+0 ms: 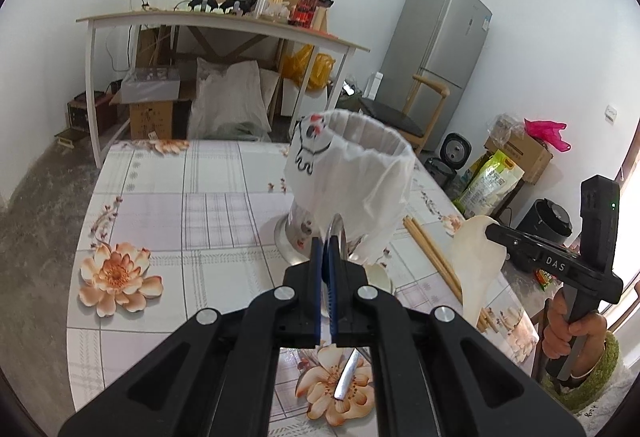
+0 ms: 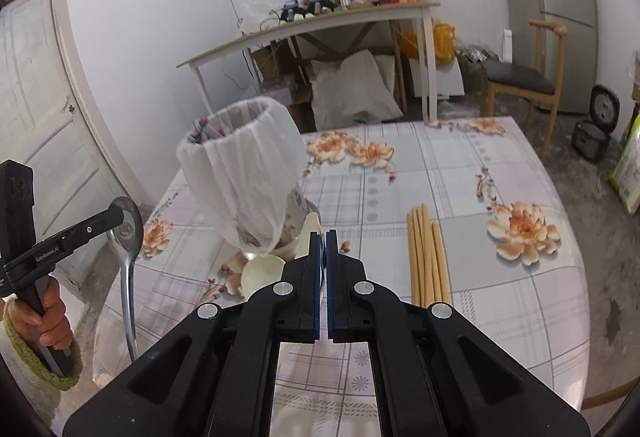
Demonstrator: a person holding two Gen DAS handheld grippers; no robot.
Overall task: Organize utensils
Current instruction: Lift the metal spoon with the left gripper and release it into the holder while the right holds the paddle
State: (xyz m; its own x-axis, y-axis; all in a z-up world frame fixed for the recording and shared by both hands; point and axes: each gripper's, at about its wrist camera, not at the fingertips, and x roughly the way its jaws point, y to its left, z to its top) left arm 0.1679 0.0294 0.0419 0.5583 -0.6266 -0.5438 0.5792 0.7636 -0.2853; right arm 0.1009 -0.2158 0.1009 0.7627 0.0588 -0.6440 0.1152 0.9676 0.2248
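1. Our left gripper [image 1: 325,243] was clamped on a metal spoon [image 2: 129,237]. In the right wrist view its bowl stood up beside the jaws and its handle hung down, clear of the table [image 2: 460,197].
2. Our right gripper [image 2: 323,237] was clamped on a cream spoon [image 1: 478,257]. In the left wrist view the spoon hung from the jaws above the table edge.
3. A holder [image 2: 244,173] wrapped in a white bag stood on the floral cloth, just ahead of both grippers, tilted in the fisheye.
4. Another cream spoon [image 2: 262,271] lay on the cloth at the foot of the holder.
5. A bundle of chopsticks [image 2: 428,257] lay flat on the cloth, right of the holder and apart from it.
6. Each hand [image 1: 568,333] wore a green knitted cuff.
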